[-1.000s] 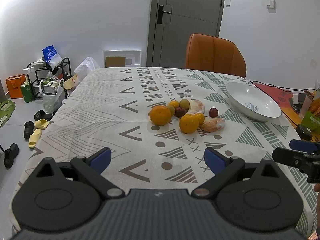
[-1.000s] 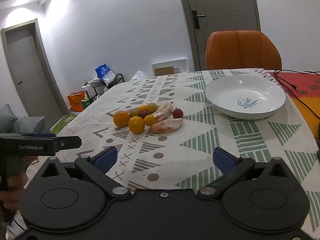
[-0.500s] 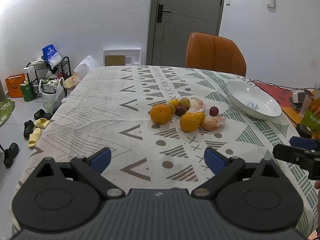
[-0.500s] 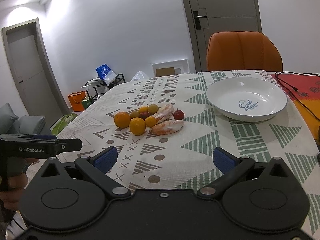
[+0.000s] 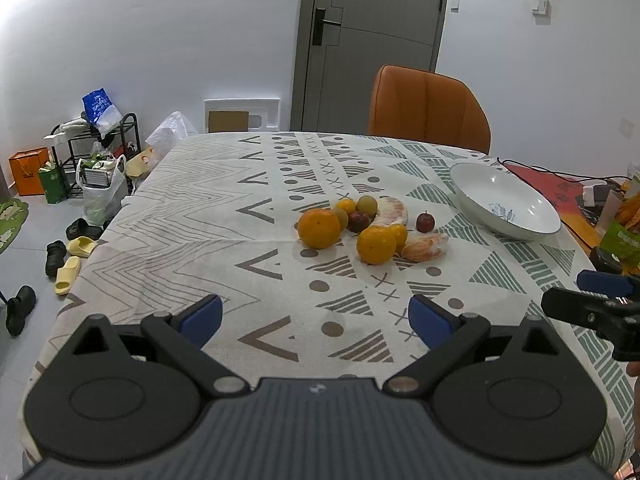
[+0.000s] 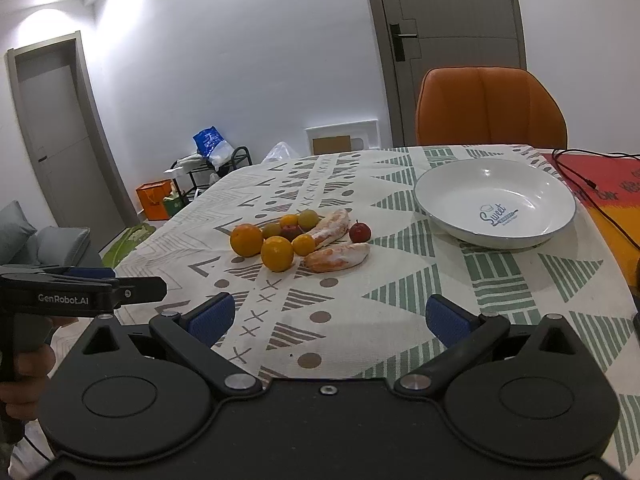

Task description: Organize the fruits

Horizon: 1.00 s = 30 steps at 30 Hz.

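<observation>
Patterned tablecloth [image 6: 344, 316] over a dining table, orange chair [image 6: 488, 108] and grey door behind, nothing picked up yet. Fruit pile [image 6: 296, 242] sitting in a tight clump left of the white bowl [image 6: 496, 204], well apart from it, bowl bare inside. Left gripper [image 5: 316, 318] and right gripper [image 6: 326, 318] both hanging short of the pile, blue pads spread wide, nothing between them. Looks like the approach-to-first-pick stage, so probably best to start from the bowl side of the clump: small red fruit [image 6: 360, 232] stands a bit clear of the rest, nearest the bowl, easy first grab for the right gripper without nudging neighbours. Peeled citrus segments [image 6: 336, 258] look soft and wrapped in something glossy, so gentle squeeze across the narrow width, not the ends. Big oranges [image 6: 277, 253] on the far side from the bowl likely roll if bumped, so come down from above with pads either side rather than sweeping in low. Smaller fruits [image 6: 292, 226] packed touching in the middle, better left until the outer ones are gone. Also worth keeping the two grippers from crossing paths over the pile.
</observation>
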{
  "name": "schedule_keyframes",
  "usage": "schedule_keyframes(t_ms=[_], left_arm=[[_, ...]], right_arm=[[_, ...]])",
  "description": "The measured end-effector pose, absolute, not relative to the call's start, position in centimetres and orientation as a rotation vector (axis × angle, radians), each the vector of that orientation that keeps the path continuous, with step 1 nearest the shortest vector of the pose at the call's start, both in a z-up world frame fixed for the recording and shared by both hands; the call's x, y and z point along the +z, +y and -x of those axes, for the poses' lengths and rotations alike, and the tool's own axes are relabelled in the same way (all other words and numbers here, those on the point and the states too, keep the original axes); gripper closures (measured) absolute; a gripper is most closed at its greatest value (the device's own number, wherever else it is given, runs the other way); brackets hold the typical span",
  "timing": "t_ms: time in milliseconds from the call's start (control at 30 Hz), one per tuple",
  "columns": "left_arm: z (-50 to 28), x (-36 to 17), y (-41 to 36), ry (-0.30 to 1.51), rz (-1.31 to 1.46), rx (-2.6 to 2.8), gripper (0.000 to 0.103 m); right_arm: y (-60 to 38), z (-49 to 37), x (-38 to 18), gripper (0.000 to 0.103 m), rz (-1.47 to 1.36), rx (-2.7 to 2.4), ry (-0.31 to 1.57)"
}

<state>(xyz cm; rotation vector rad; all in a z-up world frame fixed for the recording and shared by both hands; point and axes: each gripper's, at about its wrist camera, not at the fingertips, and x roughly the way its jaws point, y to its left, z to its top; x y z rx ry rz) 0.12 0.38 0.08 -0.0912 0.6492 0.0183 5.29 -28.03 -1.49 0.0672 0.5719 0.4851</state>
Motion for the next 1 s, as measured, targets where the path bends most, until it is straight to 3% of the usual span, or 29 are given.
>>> schedule_keyframes(t_ms=[1000], left_arm=[[-1.6,0.1,0.2,0.645,0.103,-0.018,0.004]], right_arm=[[-28.5,-6.7,-1.7,0.0,-0.086,0.487,0.582]])
